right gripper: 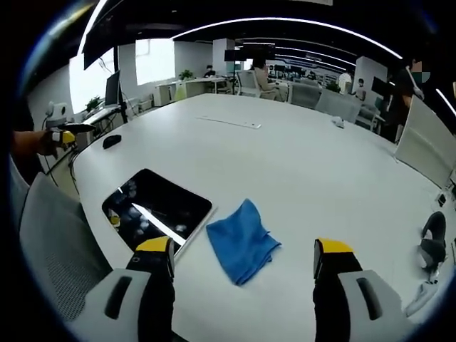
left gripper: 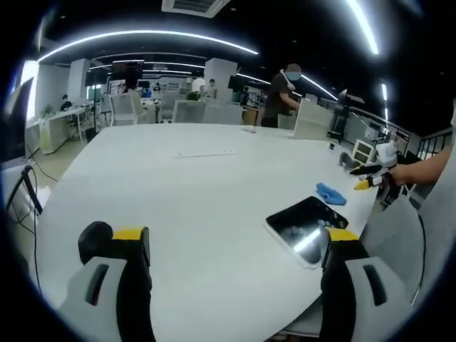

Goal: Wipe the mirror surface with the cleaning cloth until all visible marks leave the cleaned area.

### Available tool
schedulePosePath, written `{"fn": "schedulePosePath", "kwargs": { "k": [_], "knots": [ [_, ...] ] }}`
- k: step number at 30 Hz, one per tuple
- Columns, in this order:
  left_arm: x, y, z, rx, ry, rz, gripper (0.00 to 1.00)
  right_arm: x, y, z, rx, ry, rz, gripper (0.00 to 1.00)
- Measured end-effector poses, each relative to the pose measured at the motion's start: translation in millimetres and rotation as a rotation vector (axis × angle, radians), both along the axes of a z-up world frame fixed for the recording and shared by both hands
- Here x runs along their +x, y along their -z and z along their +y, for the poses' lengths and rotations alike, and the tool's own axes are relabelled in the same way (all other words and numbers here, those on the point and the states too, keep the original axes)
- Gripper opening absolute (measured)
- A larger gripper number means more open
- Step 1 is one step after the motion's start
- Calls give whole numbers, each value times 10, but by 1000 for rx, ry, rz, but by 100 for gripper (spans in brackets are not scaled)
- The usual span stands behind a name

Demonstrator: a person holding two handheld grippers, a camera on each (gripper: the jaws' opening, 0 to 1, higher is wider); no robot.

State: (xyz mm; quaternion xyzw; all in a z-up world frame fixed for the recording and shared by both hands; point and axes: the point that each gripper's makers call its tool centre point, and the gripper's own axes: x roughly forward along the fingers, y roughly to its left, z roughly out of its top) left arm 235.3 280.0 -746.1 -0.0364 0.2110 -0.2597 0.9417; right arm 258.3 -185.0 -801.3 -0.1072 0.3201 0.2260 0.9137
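On the table (right gripper: 299, 171): one mirror (right gripper: 158, 208), one blue cloth (right gripper: 241, 241).

cloth (right gripper: 241, 242) blue | mirror (right gripper: 158, 207) dark, white-framed | table (right gripper: 299, 164) white

I can read no text, label, brand or number from either of my tools' views. The mirror (right gripper: 158, 209), the blue cloth (right gripper: 241, 241) and the desk (right gripper: 299, 164) carry no legible marking.
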Motion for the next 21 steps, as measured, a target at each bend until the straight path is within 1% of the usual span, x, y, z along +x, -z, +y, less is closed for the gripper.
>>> {"fn": "schedulePosePath", "kwargs": {
  "k": [4, 8, 10, 12, 16, 18, 21],
  "knots": [
    [-6, 4, 51, 2, -3, 3, 99, 21, -29, -9, 2, 6, -15, 80],
    [-4, 20, 97, 6, -7, 5, 99, 58, -42, -9, 23, -13, -28, 88],
    [-9, 31, 100, 6, -8, 8, 99, 65, -45, -18, 30, -12, -26, 92],
    [-18, 29, 85, 3, -6, 4, 99, 71, -54, -5, 53, -10, -23, 96],
    [-37, 46, 61, 8, -4, 10, 99, 104, -36, -15, 52, -12, -30, 98],
    [-38, 44, 57, 6, -8, 10, 99, 130, -57, -7, 43, -22, -52, 98],
    [-38, 37, 41, 14, -11, 2, 99, 146, -48, -4, 54, -20, -43, 98]
  ]
}}
